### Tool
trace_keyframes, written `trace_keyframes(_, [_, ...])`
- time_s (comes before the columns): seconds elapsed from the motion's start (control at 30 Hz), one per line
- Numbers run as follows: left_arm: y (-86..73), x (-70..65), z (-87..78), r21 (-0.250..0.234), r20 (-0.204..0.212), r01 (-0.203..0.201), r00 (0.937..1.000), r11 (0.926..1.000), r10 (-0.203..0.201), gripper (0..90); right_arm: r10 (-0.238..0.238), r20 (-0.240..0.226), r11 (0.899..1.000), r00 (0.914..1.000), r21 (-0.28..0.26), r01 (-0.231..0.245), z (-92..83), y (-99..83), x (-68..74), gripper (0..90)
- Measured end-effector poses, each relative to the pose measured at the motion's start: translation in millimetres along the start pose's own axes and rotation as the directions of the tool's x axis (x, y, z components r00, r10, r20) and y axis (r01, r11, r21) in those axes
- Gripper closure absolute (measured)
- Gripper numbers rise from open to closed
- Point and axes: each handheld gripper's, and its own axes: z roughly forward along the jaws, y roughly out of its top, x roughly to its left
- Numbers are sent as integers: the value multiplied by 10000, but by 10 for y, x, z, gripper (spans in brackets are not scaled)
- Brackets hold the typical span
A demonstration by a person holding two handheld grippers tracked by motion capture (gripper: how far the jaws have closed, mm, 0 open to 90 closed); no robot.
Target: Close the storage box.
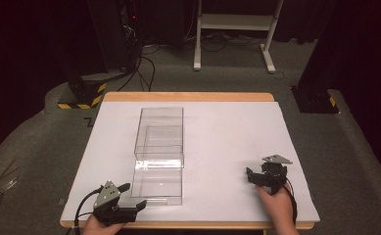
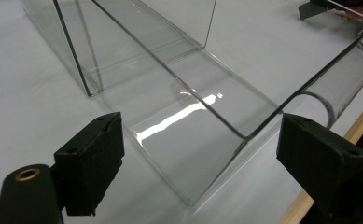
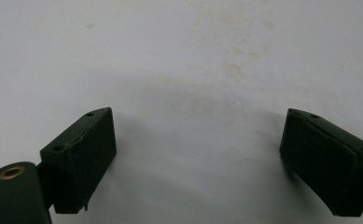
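A clear plastic box (image 1: 159, 128) lies lengthwise left of the middle of the white table top (image 1: 227, 132). A lower clear tray section (image 1: 157, 180) with a rounded end reaches from it toward the near edge. My left gripper (image 1: 133, 197) sits at the tray's near left corner. In the left gripper view its jaws stand apart on either side of the tray's rounded end (image 2: 244, 140), and the pads (image 2: 95, 163) do not touch it. My right gripper (image 1: 251, 177) rests low near the right front of the table. It is open over bare white surface (image 3: 198, 93).
The table's wooden edge (image 1: 188, 96) runs along the far side and shows again at the front. Beyond it on the grey floor stand a white frame's legs (image 1: 197, 58), black stands with yellow-black tape (image 1: 83, 95) and loose cables (image 1: 146, 63).
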Motion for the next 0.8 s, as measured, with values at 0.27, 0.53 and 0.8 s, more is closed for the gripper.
trace_keyframes(0.27, [8,-12,24,-299,69,29,10000,9995,-27,289,-8,2,10000,10000,0,8,0,0,0,105])
trace_keyframes(0.53, [35,6,84,-514,-365,91,9993,9986,-110,328,15,1,10000,10000,9,-15,0,0,2,104])
trace_keyframes(0.8, [53,78,140,-700,-634,345,9972,9970,-390,347,12,4,10000,10000,11,-12,0,0,2,104])
